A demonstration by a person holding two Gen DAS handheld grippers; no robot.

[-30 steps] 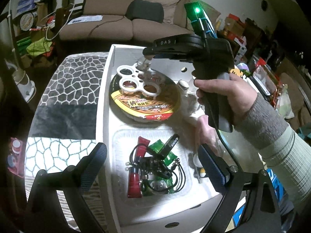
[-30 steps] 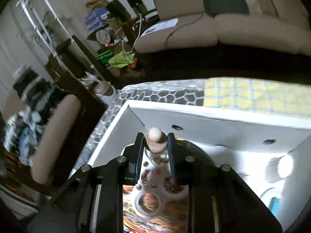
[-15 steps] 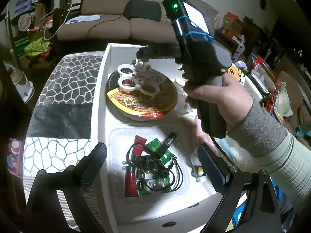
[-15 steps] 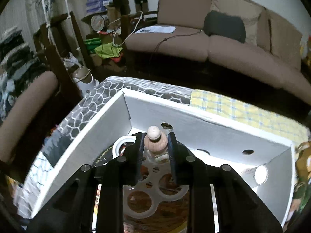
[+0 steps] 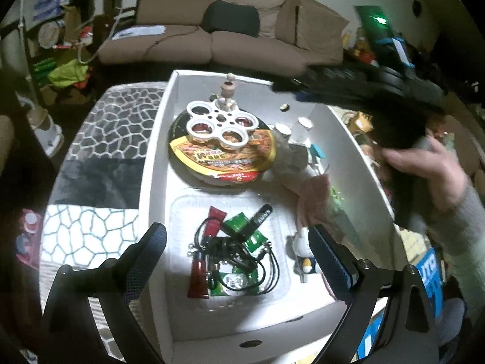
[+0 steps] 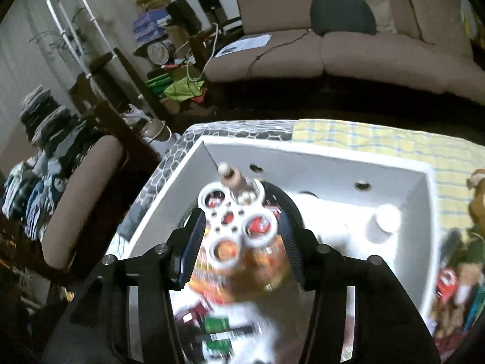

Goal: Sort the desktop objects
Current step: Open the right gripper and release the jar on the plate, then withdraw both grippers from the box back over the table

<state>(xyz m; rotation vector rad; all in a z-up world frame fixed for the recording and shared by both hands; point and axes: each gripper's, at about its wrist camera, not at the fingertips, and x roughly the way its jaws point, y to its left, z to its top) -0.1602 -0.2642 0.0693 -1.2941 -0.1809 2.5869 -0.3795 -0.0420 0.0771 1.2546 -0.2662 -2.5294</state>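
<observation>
A white box (image 5: 157, 163) sits on a table with a cobble-pattern cloth (image 5: 103, 127), and everything in play lies inside it. At the box's far end a round noodle bowl (image 5: 224, 160) with a printed lid carries a white rack (image 5: 222, 123) pierced with ring holes. A small bottle (image 5: 227, 94) with a wooden stopper stands upright in the rack's far ring, closest to the box's far wall.

The right gripper (image 6: 241, 236) hangs above the box, its jaws apart and nothing between them; they have just been opening, and the bottle stands free beyond the fingertips. Seen from the left wrist, that same gripper is a dark blur over the box's right wall, gripped by a hand (image 5: 424, 166) in a grey sleeve.

The left gripper (image 5: 238, 242) hovers over the box's near end with its jaws spread wide and empty. Below it, in the near half of the box, a clear tray (image 5: 182, 212) holds a tangle of black cord (image 5: 242, 254), red tubes (image 5: 201, 279), green packets (image 5: 239, 221) and a black stick (image 5: 257, 218). Just right of the tray, against the box's right side, lies a small white figure (image 5: 304, 254). Two white-capped bottles (image 5: 298, 129) stand right of the bowl, near the box's far right corner.

Beyond the box's far wall stretches a brown sofa (image 5: 242, 39) with a dark cushion (image 5: 232, 21).
</observation>
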